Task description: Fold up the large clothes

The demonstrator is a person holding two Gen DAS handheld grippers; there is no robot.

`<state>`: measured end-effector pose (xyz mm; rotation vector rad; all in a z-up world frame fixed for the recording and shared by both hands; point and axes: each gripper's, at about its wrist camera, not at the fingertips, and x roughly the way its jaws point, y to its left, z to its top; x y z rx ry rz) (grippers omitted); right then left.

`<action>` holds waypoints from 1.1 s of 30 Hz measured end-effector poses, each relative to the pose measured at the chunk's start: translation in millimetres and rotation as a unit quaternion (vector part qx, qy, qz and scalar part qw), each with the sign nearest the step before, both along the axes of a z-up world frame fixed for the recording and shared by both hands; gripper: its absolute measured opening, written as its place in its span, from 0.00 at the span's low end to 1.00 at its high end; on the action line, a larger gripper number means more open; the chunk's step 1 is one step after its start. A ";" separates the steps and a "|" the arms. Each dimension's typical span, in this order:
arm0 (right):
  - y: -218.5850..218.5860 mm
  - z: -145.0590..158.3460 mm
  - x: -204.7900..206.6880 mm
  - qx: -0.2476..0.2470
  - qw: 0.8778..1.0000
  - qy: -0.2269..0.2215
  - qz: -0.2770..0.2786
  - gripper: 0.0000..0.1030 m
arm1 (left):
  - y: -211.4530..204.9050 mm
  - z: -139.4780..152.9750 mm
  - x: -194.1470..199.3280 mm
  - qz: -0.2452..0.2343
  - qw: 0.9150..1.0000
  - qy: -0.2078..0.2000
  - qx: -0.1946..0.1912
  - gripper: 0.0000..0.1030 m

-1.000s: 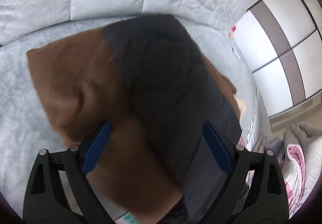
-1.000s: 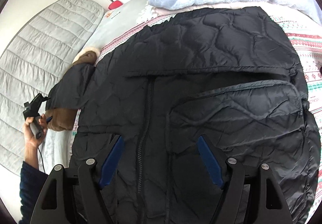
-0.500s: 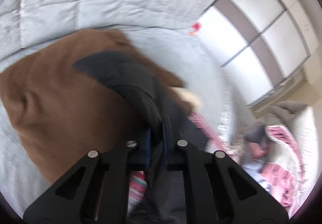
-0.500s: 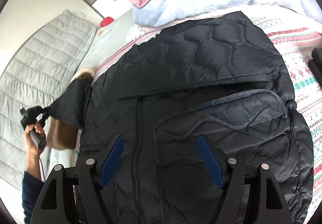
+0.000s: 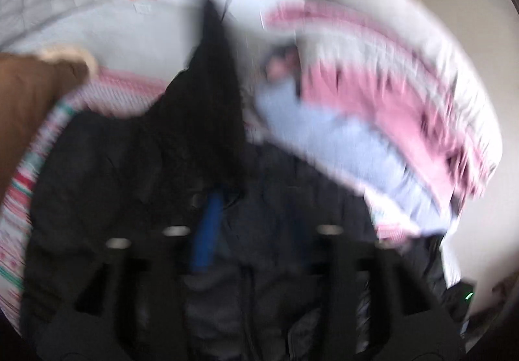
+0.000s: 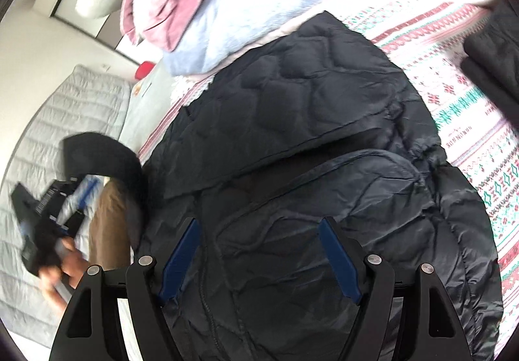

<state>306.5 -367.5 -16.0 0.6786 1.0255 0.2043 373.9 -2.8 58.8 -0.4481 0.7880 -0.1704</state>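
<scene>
A: What is seen at the left, toward nine o'clock?

B: In the right wrist view, the left gripper [image 6: 69,198] is held in a hand [image 6: 60,267], blurred, over a grey quilted cover [image 6: 39,140]. Its jaws are opening. A black sleeve [image 6: 103,156] is seen arching above it; contact cannot be told through the blur. A brown garment [image 6: 107,224] lies just below the sleeve.

A: And from the left wrist view?

B: Everything is smeared. A blue pad [image 5: 207,231] is made out at about six o'clock, and the sleeve [image 5: 211,107] is seen rising toward twelve. No cloth is seen pressed between the pads.

A: Where is the jacket?

B: The black quilted jacket [image 6: 308,150] is spread across the centre on a patterned bedsheet [image 6: 470,120], front up, zipper running toward six o'clock.

A: And the right side?

B: The right gripper [image 6: 259,257] is held at six o'clock with its jaws standing wide apart above the jacket, nothing clamped. Pink and pale blue bedding [image 6: 227,4] is piled at twelve o'clock.
</scene>
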 end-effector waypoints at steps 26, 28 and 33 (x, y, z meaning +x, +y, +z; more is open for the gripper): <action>-43.0 -9.0 -1.5 0.064 0.996 0.026 -0.065 0.75 | -102.1 -59.5 46.1 0.015 0.974 0.084 0.212 0.77; -52.0 -8.8 -0.2 0.080 0.993 0.025 -0.078 0.75 | -122.2 -69.8 59.5 -0.001 0.962 0.086 0.258 0.77; -66.3 -10.4 0.3 0.125 0.986 0.025 -0.104 0.75 | -141.6 -88.3 79.7 -0.016 0.941 0.086 0.325 0.59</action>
